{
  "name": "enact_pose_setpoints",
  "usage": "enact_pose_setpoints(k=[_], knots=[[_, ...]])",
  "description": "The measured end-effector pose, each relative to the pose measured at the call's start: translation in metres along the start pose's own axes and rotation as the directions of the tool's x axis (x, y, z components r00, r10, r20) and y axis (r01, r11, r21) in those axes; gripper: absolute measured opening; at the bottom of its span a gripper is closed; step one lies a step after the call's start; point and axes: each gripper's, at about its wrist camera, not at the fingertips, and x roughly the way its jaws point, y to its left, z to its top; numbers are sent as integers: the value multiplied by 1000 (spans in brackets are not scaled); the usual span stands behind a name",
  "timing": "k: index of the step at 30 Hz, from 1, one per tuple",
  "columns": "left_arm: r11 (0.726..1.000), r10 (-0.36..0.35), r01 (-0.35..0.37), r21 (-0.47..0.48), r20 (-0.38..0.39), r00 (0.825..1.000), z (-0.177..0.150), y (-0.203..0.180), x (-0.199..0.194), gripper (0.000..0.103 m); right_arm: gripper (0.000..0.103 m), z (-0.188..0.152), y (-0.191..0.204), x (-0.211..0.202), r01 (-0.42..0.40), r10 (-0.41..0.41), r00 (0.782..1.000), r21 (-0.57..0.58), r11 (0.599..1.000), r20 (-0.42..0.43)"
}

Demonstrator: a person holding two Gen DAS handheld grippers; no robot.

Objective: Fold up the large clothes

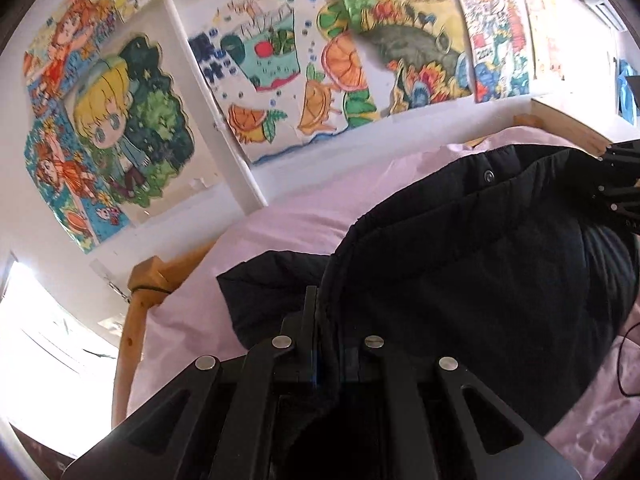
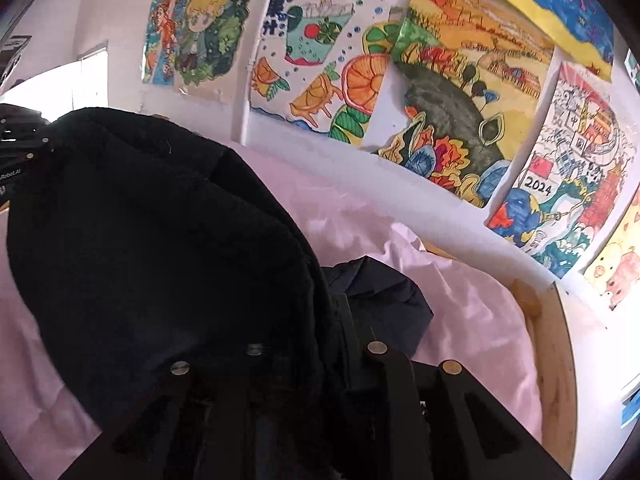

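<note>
The left gripper [image 1: 320,312] is clamped on a fold of the black jacket [image 1: 460,272], and the right gripper [image 2: 340,320] pinches another edge of it, fabric draped over its left finger. The jacket is lifted in a mound above the pink bedsheet [image 2: 460,300]. Behind the wooden bed frame [image 1: 136,304], children's drawings [image 2: 460,92] cover the white wall.

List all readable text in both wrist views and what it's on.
"2024": on a white placard in the colourful dragon drawing taped to the wall.
"果汁": blue hand-painted characters on the orange-slice juice drawing.
"中" and "国": on blocks in the dragon drawing, only just legible.
"...Robot.AI": white print on the black left gripper, start cut off by the frame edge.
Black puffer jacket: no readable text; its snap button is too small.
</note>
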Motion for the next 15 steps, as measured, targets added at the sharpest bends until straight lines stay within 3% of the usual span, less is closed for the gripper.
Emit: enact_pose_setpoints(k=[8, 15], knots=[[1000, 14, -14, -19, -18, 1000, 0, 1, 52, 7, 20, -8, 1, 48, 69, -68, 997, -24, 997, 41], [999, 7, -8, -34, -24, 1000, -3, 1, 84, 8, 35, -10, -6, 74, 143, -141, 986, -18, 989, 87]])
